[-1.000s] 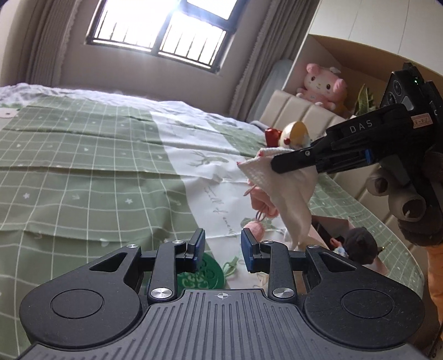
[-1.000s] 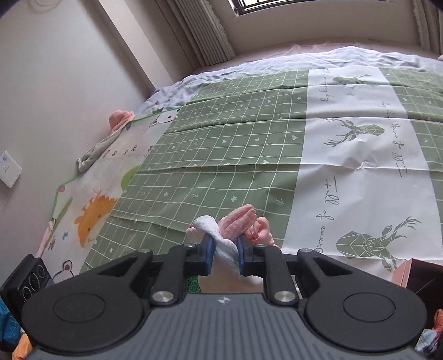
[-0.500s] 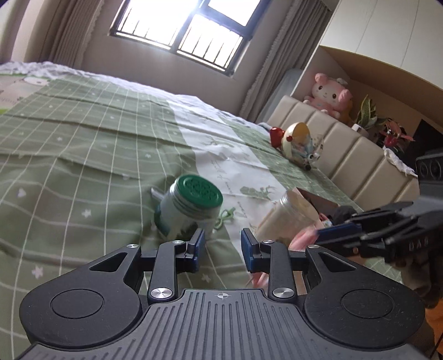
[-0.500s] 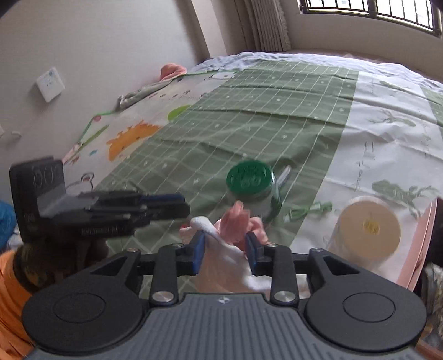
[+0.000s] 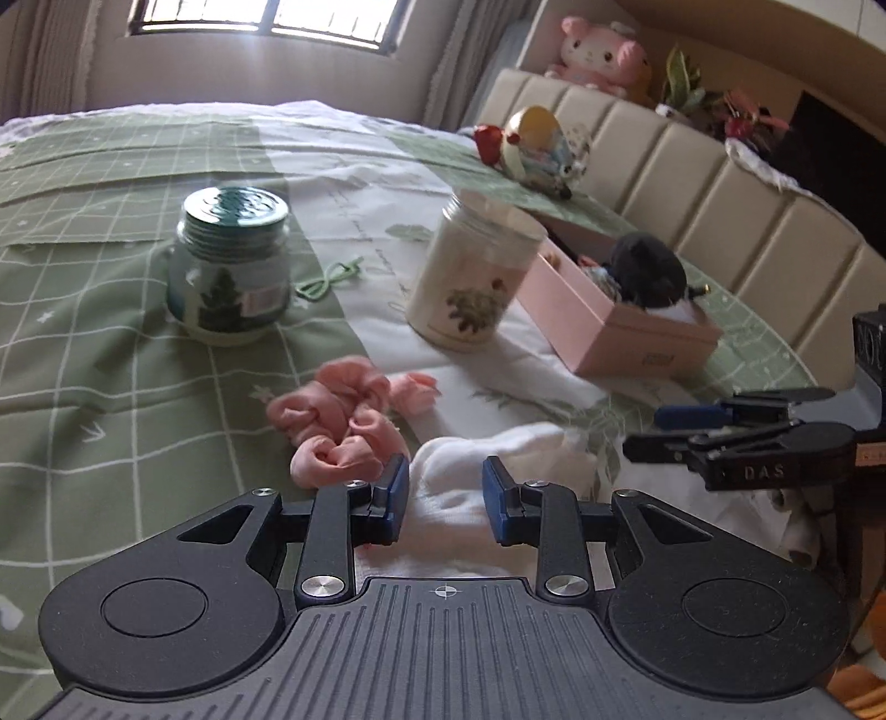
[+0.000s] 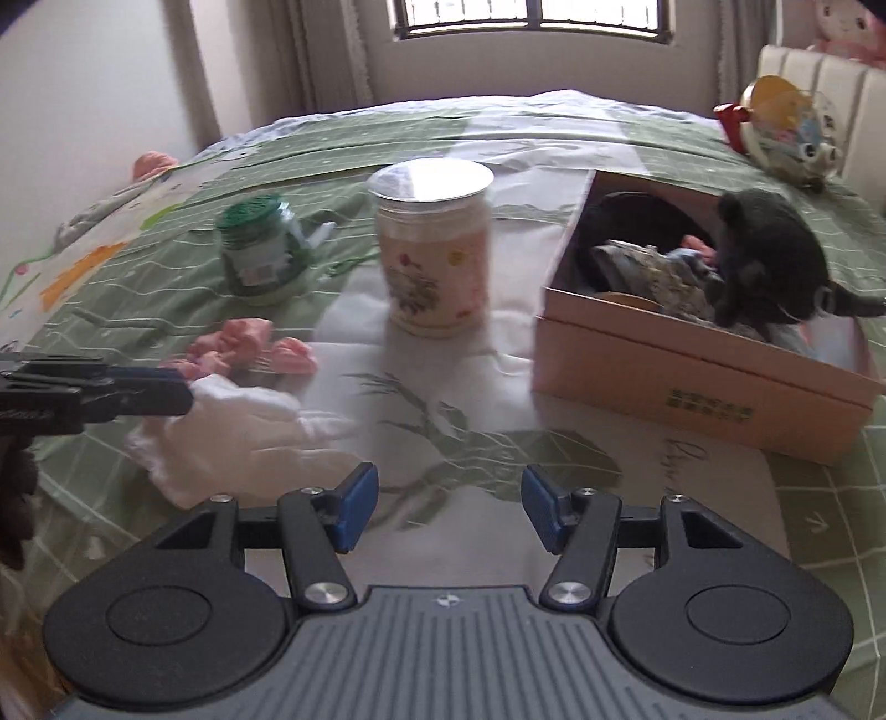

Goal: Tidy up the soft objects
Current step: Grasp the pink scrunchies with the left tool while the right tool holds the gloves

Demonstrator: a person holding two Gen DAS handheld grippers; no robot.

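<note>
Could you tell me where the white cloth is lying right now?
The white cloth lies on the bedspread, at the left in the right wrist view, beside the pink fabric pieces and in front of the cream canister.

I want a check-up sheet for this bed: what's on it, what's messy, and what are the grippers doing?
Surface: green checked bedspread, rumpled.
Job's things: white cloth and pink scrunched fabric pieces lying loose; pink cardboard box holding a black plush toy.
Clutter: green-lidded glass jar, cream floral canister, green string.
Grippers: left gripper open over the white cloth; right gripper opening, nothing between.
Cables: nothing seen.
Surroundings: window, curtains, padded headboard, pink plush.
</note>
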